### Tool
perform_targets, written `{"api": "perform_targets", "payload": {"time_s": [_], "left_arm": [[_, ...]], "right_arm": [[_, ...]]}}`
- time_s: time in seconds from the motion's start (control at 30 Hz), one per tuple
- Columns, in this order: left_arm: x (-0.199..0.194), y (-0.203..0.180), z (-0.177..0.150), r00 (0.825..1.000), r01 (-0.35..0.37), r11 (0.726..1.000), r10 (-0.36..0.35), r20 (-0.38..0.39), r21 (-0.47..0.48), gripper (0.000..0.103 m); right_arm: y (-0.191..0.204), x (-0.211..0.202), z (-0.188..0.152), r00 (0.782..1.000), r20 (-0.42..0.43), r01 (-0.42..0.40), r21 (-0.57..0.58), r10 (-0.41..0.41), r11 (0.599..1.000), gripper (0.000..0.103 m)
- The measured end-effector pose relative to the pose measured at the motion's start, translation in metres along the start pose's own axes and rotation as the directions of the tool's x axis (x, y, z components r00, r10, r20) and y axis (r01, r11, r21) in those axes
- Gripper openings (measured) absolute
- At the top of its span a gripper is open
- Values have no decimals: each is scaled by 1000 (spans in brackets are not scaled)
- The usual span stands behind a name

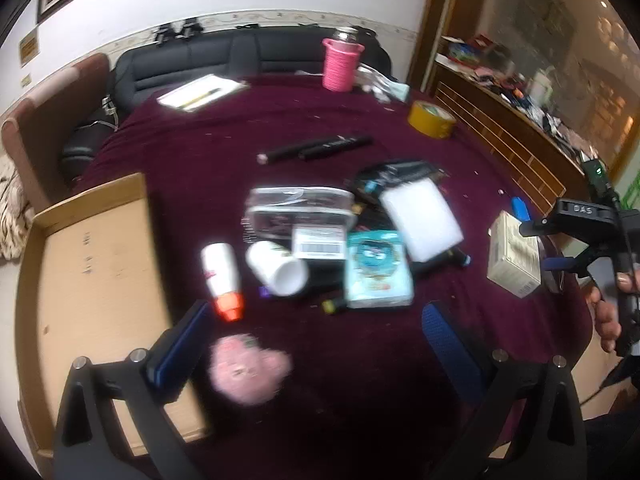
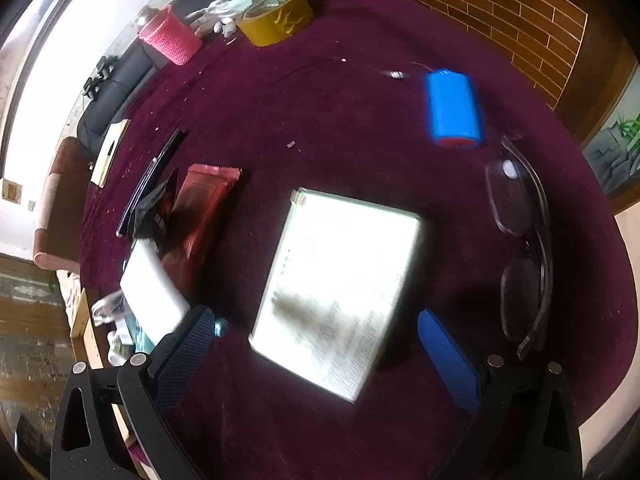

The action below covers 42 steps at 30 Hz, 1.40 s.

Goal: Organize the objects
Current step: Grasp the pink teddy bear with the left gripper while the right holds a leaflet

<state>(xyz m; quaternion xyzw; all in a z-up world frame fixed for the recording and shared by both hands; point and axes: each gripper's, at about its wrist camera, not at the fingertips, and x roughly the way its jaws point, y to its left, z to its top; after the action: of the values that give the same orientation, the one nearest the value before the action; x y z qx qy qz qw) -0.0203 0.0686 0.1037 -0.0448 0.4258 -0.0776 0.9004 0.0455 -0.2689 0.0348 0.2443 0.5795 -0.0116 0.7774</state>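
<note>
Left claw (image 1: 316, 344): fingers spread wide, nothing between the pads, angled down over the maroon-covered worktop (image 1: 360, 360). Just ahead of its left finger, a pink fuzzy item (image 1: 248, 368), blurred. Beyond it, a white bottle with an orange cap (image 1: 222, 276) lying on its side, and beside that a white tub (image 1: 278, 268), also on its side. Further out, a clutter pile: clear pouch (image 1: 300, 210), teal printed packet (image 1: 378, 270), white pad (image 1: 420, 220). Two black markers (image 1: 320, 148) lie past the pile; yellow tape roll (image 1: 431, 119) and pink knitted holder (image 1: 340, 64) near the far edge. Open cardboard box (image 1: 92, 264) at the left, touching the worktop edge.

Right claw (image 2: 316, 344): fingers likewise wide apart and empty, pitched steeply down. A pale printed box (image 2: 336, 284) lies flat between and just ahead of the fingers, not touched. Right of it, folded glasses (image 2: 520, 248); further out, a blue cylinder (image 2: 452, 108). A hand (image 1: 606, 316) grips the right claw's handle.
</note>
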Motion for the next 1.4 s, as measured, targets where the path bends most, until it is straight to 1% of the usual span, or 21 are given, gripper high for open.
{"api": "perform_targets", "payload": {"time_s": [0.03, 0.13, 0.17, 0.3, 0.33, 0.4, 0.43, 0.5, 0.57, 0.63, 0.7, 0.73, 0.8, 0.9, 0.97, 1.0, 1.03, 1.1, 1.17, 1.23, 1.4], "left_arm": [[-24, 9, -39, 999, 44, 998, -45, -6, -49, 103], [-35, 24, -43, 1000, -19, 999, 19, -8, -45, 103], [-38, 30, -44, 1000, -28, 998, 27, -6, -49, 103], [-40, 46, -54, 999, -34, 996, 33, -10, -81, 103], [-40, 48, -57, 999, -33, 996, 32, -7, -82, 103], [-40, 48, -61, 1000, -29, 997, 28, -12, -73, 103], [-37, 47, -60, 999, -22, 997, 19, -38, -70, 103], [-33, 43, -61, 998, -24, 999, 21, -60, -40, 103], [-27, 37, -60, 995, -2, 1000, 0, -100, -18, 103], [-22, 35, -59, 992, 11, 1000, -10, -123, 4, 103], [-16, 37, -55, 988, 26, 1000, -26, -155, 0, 102], [-13, 39, -52, 985, 37, 999, -37, -168, -4, 97], [-11, 41, -46, 982, 47, 999, -46, -183, 2, 93], [-6, 44, -41, 976, 34, 999, -24, -217, 42, 93], [-1, 44, -41, 970, 35, 996, -15, -244, 78, 89], [2, 42, -41, 965, 49, 994, -22, -263, 99, 81], [5, 40, -43, 960, 56, 991, -19, -279, 125, 68], [12, 37, -44, 948, 61, 985, -7, -319, 161, 59], [19, 38, -45, 939, 59, 983, 5, -345, 174, 59], [24, 40, -46, 927, 73, 982, -2, -374, 175, 59], [36, 37, -53, 916, 63, 978, 23, -400, 201, 59]], "right_arm": [[2, 2, 2, 1000, -4, 19, -9, -19, 1000, 103], [18, 14, 7, 997, -14, 80, -54, -81, 995, 103], [26, 20, 9, 992, -16, 126, -91, -128, 988, 103], [38, 38, 6, 972, -29, 224, -185, -233, 957, 103], [38, 42, 4, 969, -30, 235, -201, -246, 951, 102], [33, 45, -1, 972, -15, 226, -214, -235, 950, 97], [31, 45, -3, 975, -9, 215, -226, -223, 950, 92], [28, 40, -7, 983, 16, 180, -255, -182, 950, 90], [23, 37, -11, 985, 30, 172, -271, -170, 947, 88], [19, 35, -15, 989, 21, 150, -276, -150, 949, 86], [17, 30, -20, 991, 23, 133, -279, -132, 951, 85], [16, 29, -22, 992, 20, 124, -284, -124, 951, 85], [14, 29, -27, 993, 14, 116, -302, -118, 946, 85], [14, 31, -29, 994, 15, 108, -315, -109, 943, 85], [17, 30, -30, 995, -1, 92, -305, -97, 948, 85], [15, 31, -31, 996, -11, 85, -303, -93, 949, 85], [14, 32, -32, 996, -19, 81, -303, -91, 949, 85], [13, 33, -34, 996, -25, 74, -301, -85, 951, 85], [13, 32, -34, 996, -24, 75, -308, -87, 949, 85], [12, 32, -33, 996, -28, 72, -308, -85, 949, 85], [15, 32, -33, 996, -16, 78, -331, -88, 941, 84]]}}
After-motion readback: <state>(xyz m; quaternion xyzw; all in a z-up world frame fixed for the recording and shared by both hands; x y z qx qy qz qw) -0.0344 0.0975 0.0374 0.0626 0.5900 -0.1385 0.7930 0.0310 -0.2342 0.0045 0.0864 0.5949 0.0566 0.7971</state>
